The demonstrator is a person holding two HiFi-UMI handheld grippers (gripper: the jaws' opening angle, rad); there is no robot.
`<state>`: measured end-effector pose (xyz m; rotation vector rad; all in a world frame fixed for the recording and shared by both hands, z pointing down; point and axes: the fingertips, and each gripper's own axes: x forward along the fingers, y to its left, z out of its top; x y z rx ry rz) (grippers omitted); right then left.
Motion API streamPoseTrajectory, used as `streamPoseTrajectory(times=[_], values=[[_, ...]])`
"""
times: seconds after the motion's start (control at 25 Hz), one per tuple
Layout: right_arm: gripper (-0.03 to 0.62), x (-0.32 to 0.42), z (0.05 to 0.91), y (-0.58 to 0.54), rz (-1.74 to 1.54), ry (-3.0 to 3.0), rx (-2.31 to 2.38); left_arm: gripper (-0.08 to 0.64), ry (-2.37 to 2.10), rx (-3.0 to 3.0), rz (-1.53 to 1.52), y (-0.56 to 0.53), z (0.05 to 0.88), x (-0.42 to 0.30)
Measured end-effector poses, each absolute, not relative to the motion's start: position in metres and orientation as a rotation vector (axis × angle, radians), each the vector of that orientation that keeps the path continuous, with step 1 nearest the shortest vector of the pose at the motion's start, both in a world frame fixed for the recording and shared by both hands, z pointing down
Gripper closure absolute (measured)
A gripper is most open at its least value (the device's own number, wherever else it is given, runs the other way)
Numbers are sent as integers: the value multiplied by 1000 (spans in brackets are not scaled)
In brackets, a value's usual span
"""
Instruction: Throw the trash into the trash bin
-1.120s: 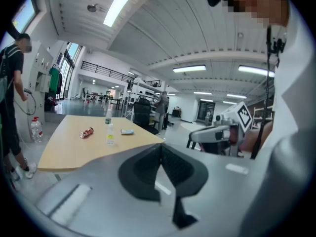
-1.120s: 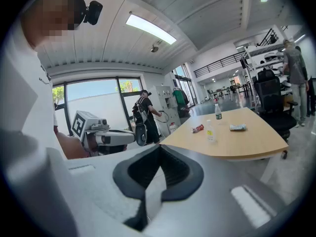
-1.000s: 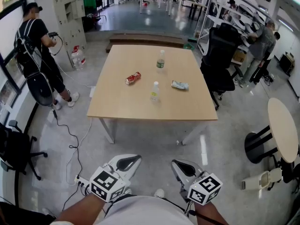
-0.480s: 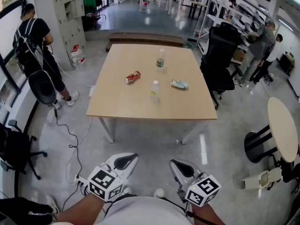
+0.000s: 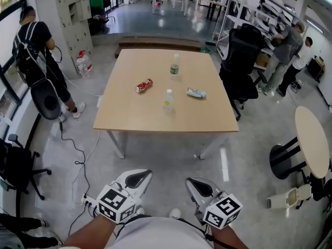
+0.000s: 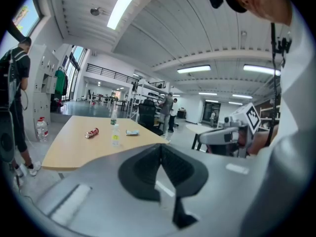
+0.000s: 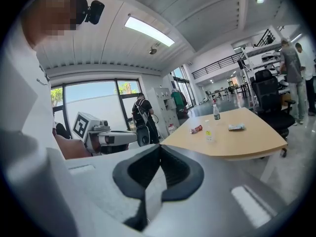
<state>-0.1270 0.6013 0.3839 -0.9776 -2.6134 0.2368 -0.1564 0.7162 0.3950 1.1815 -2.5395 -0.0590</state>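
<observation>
Concrete workshop floor, wooden counter (image 5: 155, 115) well ahead. My left tool (image 5: 137, 178) closed, empty. Trash on counter: red can (image 5: 144, 85), clear bottle (image 5: 167, 100), wrapper (image 5: 196, 93). My right tool (image 5: 199, 187) closed, empty. I'd walk close, open wide, grip can across body. Black chair (image 5: 241, 71) crowds right side. Bin not spotted.

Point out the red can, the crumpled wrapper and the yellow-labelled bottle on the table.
red can (image 5: 144, 85): head view, middle of its side.
crumpled wrapper (image 5: 196, 93): head view, its centre.
yellow-labelled bottle (image 5: 167, 104): head view, on its label.
</observation>
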Motion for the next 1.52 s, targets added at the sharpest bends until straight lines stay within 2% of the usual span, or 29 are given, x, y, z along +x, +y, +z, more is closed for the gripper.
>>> streamPoseTrajectory(times=[1.12,1.52], values=[[592,-107,404,516,187,-2530,-1092,551,-2640,932,-89,662,391,-149],[592,-124,405,519,230,-2502,-1153,551,-2575,891,-102,657,399,-141]])
